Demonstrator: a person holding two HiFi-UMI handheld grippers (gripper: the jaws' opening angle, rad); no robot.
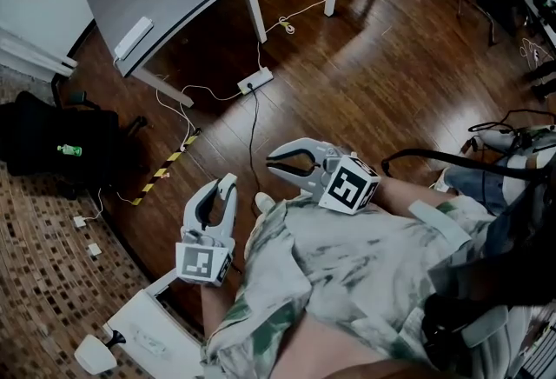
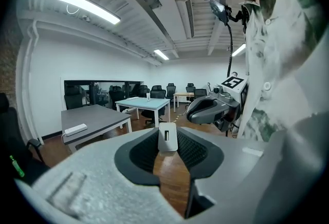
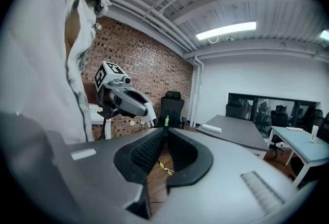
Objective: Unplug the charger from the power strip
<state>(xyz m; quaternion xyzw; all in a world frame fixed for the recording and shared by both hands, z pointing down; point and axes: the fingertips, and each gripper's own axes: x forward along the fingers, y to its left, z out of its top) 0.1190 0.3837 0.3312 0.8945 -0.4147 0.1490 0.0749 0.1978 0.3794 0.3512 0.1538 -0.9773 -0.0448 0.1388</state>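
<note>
Nearest, at lower left of the head view, the left gripper [image 1: 226, 190] is clamped on a small white block with a slot in its face. This is apparently the charger [image 2: 167, 137], pinched at the very tips of the pads. Just right of it, near frame centre, the right gripper [image 1: 271, 164] has its tips closed together on nothing. Both point up-frame toward the power strip [image 1: 254, 80], which lies on the wood floor [image 1: 373, 82] well apart from them, its long axis slanting from lower left to upper right. A black cable [image 1: 254, 129] runs from it down toward the right gripper, the nearer one. If the block is the charger, it is already free of the strip; otherwise the reach is straight up-frame along that cable.
</note>
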